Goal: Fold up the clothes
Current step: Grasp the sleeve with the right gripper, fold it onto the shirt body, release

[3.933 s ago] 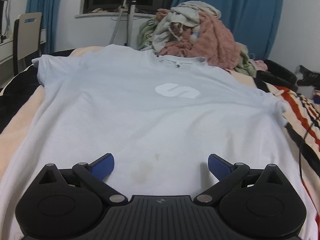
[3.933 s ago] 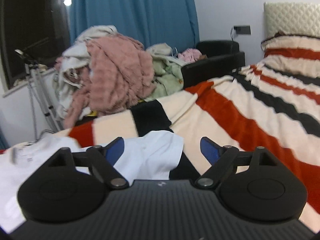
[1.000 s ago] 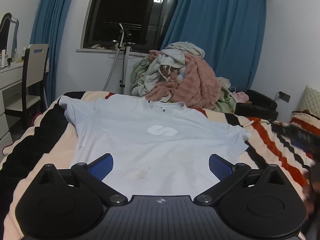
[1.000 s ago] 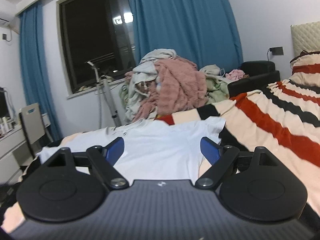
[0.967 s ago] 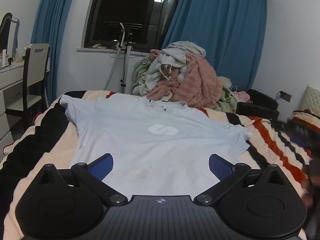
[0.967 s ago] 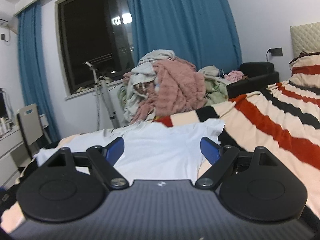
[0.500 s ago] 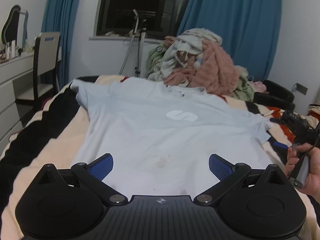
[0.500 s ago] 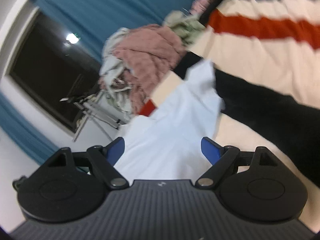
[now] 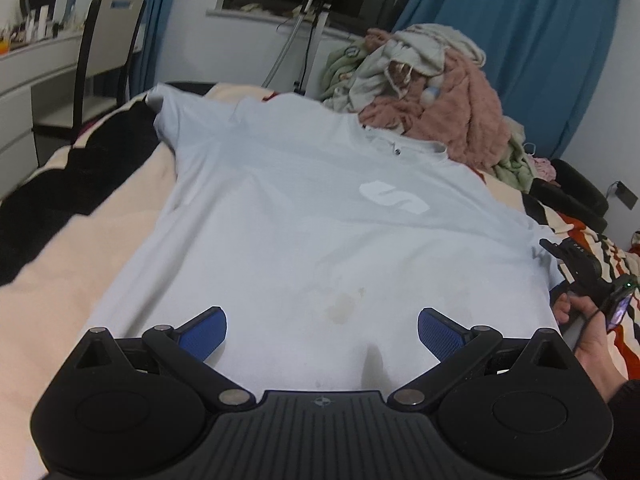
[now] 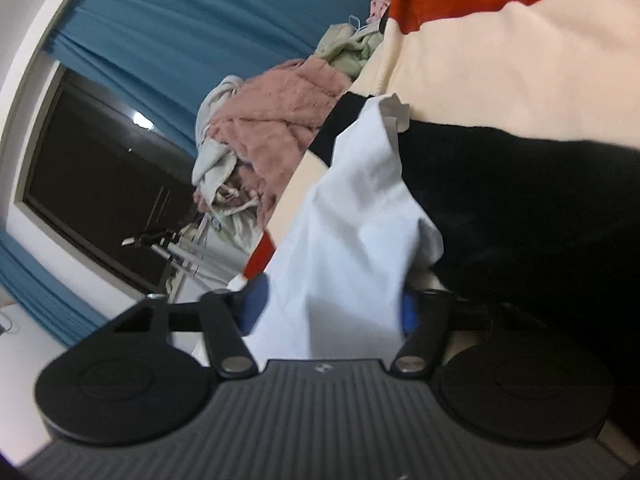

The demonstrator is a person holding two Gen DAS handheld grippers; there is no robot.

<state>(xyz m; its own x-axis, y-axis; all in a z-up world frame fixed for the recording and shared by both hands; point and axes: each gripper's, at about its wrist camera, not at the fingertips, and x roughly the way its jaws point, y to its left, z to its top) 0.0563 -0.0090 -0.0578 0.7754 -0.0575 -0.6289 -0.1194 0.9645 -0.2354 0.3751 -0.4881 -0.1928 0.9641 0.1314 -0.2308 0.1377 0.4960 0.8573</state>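
A pale blue t-shirt (image 9: 312, 216) with a white logo lies spread flat, front up, on the bed. My left gripper (image 9: 322, 332) hangs open just above the shirt's lower part, near some faint stains, with nothing between its blue pads (image 9: 204, 330). In the right wrist view the picture is rolled sideways. The shirt's right side edge (image 10: 344, 248) runs between the jaws of my right gripper (image 10: 330, 310), which are closing with a wide gap left. The right gripper (image 9: 572, 256) also shows at the shirt's right edge, held by a hand (image 9: 592, 340).
The bed has a cream, black and red striped blanket (image 9: 60, 264). A heap of pink, white and green laundry (image 9: 436, 100) sits beyond the collar. A chair (image 9: 108, 52) and a desk stand at the left, a tripod stand (image 9: 312, 28) and blue curtains behind.
My right gripper rolled sideways, dropped to the shirt's right edge and its jaws narrowed around the cloth. My left gripper sank and drew closer over the shirt's lower part, still open.
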